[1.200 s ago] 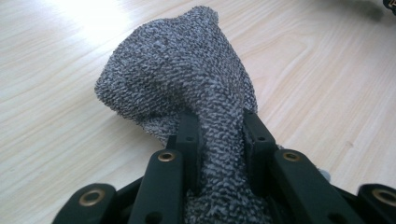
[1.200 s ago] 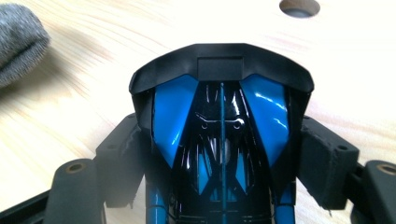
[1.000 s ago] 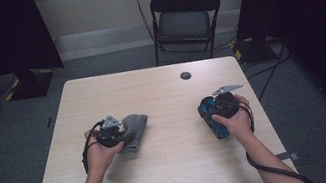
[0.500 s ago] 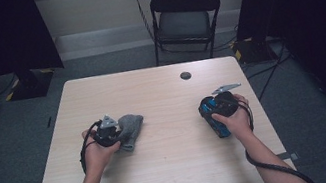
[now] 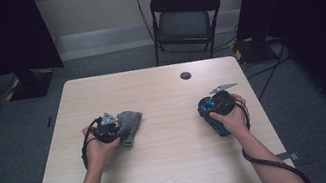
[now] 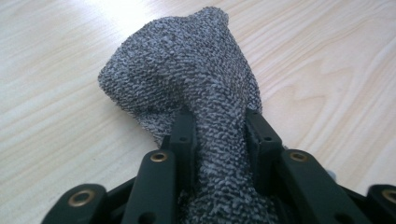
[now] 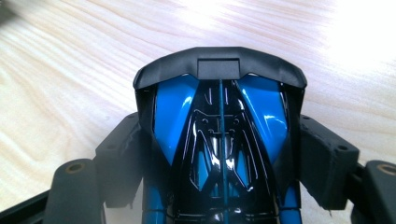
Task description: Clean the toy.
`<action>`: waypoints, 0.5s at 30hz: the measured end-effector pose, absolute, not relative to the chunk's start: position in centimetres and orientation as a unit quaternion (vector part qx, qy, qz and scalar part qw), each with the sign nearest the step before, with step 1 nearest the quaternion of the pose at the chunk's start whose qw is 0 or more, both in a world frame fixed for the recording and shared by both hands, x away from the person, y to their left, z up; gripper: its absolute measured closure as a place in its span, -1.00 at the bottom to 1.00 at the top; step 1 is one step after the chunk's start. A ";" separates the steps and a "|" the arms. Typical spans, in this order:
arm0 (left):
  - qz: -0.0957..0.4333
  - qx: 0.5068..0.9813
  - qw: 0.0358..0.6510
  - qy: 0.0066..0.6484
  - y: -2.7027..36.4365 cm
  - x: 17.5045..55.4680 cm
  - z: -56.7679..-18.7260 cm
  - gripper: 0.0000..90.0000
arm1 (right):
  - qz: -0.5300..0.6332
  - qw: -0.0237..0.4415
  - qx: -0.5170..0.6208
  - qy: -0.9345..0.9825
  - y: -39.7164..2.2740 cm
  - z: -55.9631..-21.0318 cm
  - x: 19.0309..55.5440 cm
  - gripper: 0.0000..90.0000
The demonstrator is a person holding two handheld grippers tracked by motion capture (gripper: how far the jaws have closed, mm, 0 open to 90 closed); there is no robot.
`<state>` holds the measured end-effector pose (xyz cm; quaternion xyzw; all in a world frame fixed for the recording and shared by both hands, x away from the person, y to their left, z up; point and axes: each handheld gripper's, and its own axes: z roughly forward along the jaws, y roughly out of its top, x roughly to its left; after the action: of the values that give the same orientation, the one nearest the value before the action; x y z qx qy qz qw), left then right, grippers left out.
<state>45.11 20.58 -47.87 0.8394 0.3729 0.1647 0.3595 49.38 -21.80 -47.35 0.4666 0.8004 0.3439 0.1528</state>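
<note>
grey knit cloth (image 6: 187,84) lies bunched left of centre on the table (image 5: 175,170), pinched in your left gripper (image 6: 218,133) whose jaws have just been easing apart, while your right gripper (image 7: 219,154) clamps the blue toy car (image 7: 219,140) steady.

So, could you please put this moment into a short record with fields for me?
left gripper: jaws on either side of the grey knitted cloth, just been opening
right gripper: shut on the blue and black toy car
surface: pale wooden table
also on table: small dark round thing
behind table: folding chair
</note>
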 end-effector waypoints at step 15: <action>0.168 0.837 0.361 0.375 20.2 45.3 -48.6 0.13 | 0.321 0.160 0.464 0.810 -21.4 -48.7 50.0 -0.44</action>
<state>45.34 20.20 -48.56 0.8372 0.3755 0.1676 0.3606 50.01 -21.40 -48.65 0.4642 0.8098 0.3212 0.1602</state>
